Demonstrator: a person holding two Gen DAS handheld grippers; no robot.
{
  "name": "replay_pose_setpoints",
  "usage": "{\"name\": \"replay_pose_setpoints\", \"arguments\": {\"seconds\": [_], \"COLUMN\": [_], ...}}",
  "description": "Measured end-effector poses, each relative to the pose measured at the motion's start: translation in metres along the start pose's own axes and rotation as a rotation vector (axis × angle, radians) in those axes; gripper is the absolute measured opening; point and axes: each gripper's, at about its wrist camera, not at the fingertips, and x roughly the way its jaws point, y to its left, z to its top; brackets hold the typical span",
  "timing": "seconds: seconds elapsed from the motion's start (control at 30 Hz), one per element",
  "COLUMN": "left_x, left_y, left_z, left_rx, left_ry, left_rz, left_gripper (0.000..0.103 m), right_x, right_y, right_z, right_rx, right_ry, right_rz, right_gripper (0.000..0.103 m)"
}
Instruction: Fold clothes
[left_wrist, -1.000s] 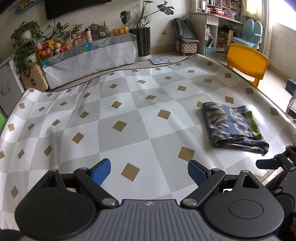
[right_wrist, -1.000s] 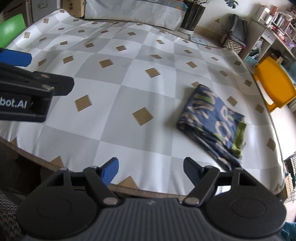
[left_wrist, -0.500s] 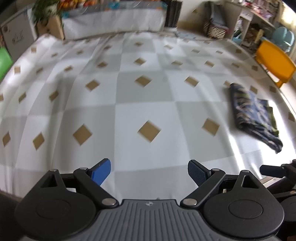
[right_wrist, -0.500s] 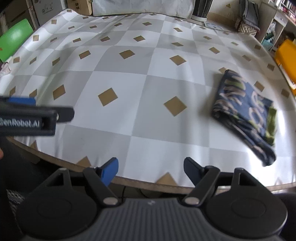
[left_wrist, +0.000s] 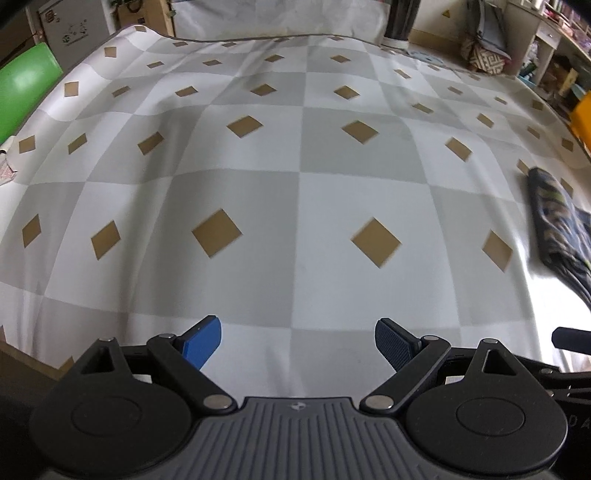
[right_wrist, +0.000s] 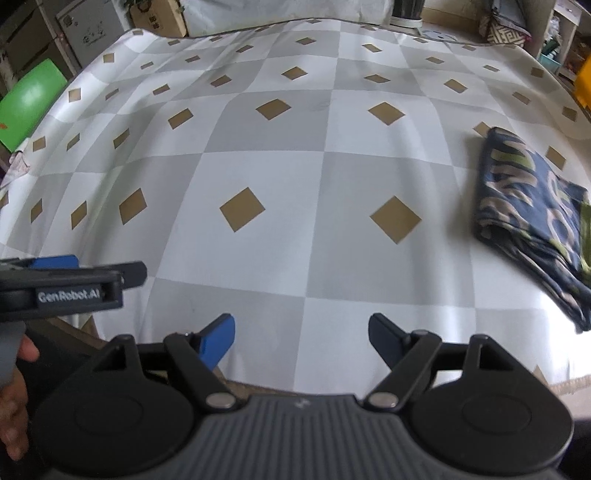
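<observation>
Checked tablecloth (right_wrist: 258, 177) in grey and white squares with brown diamonds covers the table that carries the work; cardboard boxes and a green chair (right_wrist: 29, 103) stand beyond its left edge.

1. Nearest me, the right gripper (right_wrist: 301, 334) hangs over the near edge of the table. Its jaws stand wide apart with nothing between them.
2. The left gripper (left_wrist: 297, 341) sits just to the left of it, also over the near edge, jaws spread and empty. I judge both are kept spread to be ready for the next garment.
3. The folded garment (right_wrist: 532, 218), dark blue with tan and green lettering, lies flat near the right edge of the table. I judge it was parked there to keep the middle free for folding.
4. Relative to the right gripper, the garment lies ahead and to the right, apart from both fingers. Relative to the left gripper it lies further right, at the edge of that view.
5. No unfolded clothing is in view.
</observation>
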Motion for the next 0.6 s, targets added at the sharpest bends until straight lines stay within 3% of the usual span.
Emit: {"name": "replay_pose_setpoints", "arguments": {"seconds": [0.1, 0.5, 0.6], "left_x": [0.006, 0.035, 0.042], "left_y": [0.009, 0.014, 0.015], "left_z": [0.008, 0.025, 0.028], "left_rx": [-0.024, -0.024, -0.02], "left_ry": [-0.007, 0.007, -0.002], "left_rz": [0.016, 0.049, 0.089], "left_gripper": [0.096, 0.096, 0.096], "right_x": [0.01, 0.057, 0.07], "right_y": [0.004, 0.012, 0.009], "right_z": [0.012, 0.048, 0.054], "right_rx": [0.001, 0.023, 0.023], "right_ry": [-0.002, 0.007, 0.008], "right_rz": [-0.005, -0.013, -0.023], "right_gripper": [0.079, 0.079, 0.079]}}
